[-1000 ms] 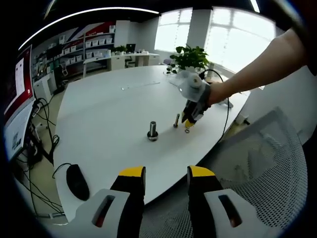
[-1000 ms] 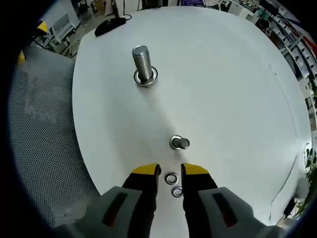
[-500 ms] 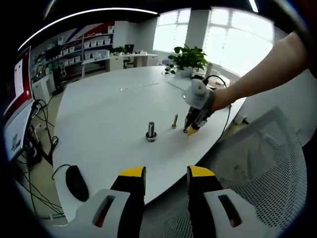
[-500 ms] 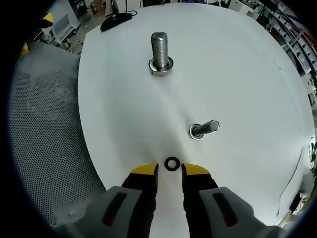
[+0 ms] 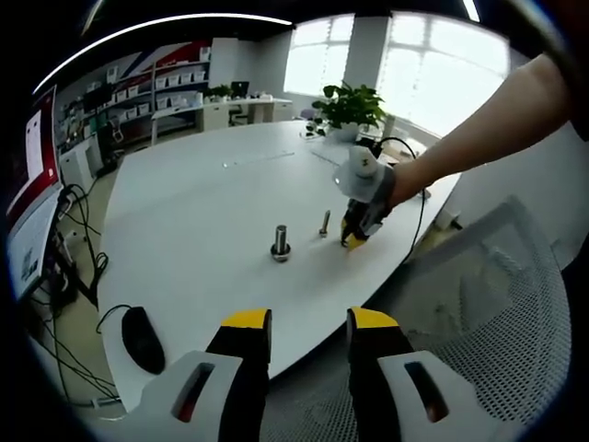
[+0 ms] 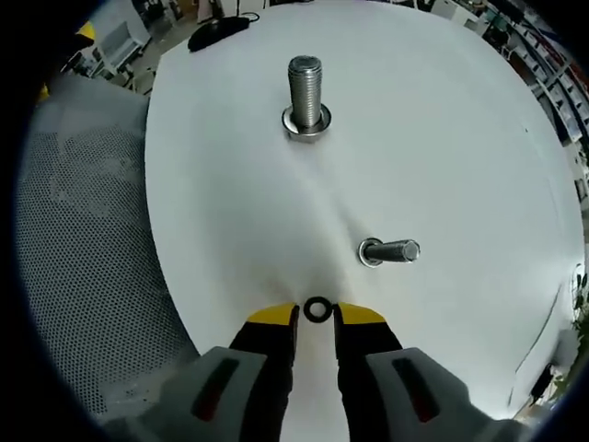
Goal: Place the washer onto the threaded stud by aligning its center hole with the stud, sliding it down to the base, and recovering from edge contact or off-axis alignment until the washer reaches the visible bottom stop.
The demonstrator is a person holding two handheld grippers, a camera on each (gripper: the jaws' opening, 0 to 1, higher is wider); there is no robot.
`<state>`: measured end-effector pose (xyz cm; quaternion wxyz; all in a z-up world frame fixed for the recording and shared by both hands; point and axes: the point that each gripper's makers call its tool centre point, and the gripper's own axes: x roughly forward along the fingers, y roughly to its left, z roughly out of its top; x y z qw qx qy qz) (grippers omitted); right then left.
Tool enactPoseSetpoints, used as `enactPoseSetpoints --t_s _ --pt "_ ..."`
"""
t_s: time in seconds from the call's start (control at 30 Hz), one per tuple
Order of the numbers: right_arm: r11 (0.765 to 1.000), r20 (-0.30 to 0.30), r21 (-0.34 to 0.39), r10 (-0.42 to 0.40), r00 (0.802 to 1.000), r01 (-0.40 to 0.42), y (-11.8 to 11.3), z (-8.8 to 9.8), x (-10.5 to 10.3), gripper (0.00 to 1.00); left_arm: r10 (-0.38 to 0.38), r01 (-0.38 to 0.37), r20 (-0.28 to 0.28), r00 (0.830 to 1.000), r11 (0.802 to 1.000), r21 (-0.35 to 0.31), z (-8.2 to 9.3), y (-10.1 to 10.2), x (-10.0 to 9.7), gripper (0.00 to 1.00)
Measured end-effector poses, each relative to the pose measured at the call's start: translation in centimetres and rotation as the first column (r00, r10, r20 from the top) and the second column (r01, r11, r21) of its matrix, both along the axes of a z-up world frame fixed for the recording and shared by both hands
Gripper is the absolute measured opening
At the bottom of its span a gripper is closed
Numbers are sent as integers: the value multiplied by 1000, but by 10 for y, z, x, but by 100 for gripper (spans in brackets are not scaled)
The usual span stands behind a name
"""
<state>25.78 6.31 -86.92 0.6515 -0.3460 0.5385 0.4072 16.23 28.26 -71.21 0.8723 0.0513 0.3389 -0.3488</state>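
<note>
Right gripper view: the right tool stands at the near edge of the white tabletop, its yellow-tipped jaws closed in on a small dark washer that sits between their tips; it appears to be grasped, though contact on both sides is hard to confirm. Just beyond, to the right, a smaller bolt stands on the tabletop. Farther off, the threaded stud stands upright on its base, well apart from the washer. A mouse lies at the far edge.

Left gripper view: the left tool is released, jaws parted and holding nothing, near a mesh chair. Across the tabletop, the right tool is tipped down beside the smaller bolt and the threaded stud. A potted plant stands far behind.
</note>
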Motion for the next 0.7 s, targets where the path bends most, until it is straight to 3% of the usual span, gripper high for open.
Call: enactPoseSetpoints --t_s 0.1,0.23,0.57,0.7 --pt "1000 -6 5 -1 1000 1 -1 0 0 19 5 -5 0 1000 1000 0 0 1 1 31" --pt "993 -11 -2 119 993 -119 -1 0 -4 20 6 -6 -1 1000 1000 2 0 1 0 31" --pt "993 -27 -29 117 993 -118 -1 -2 -2 20 8 -8 -1 1000 1000 1 0 1 1 30" --pt "997 -48 -45 66 997 -68 -2 -2 1 19 1 -1 -4 1000 1000 1 -1 0 0 30"
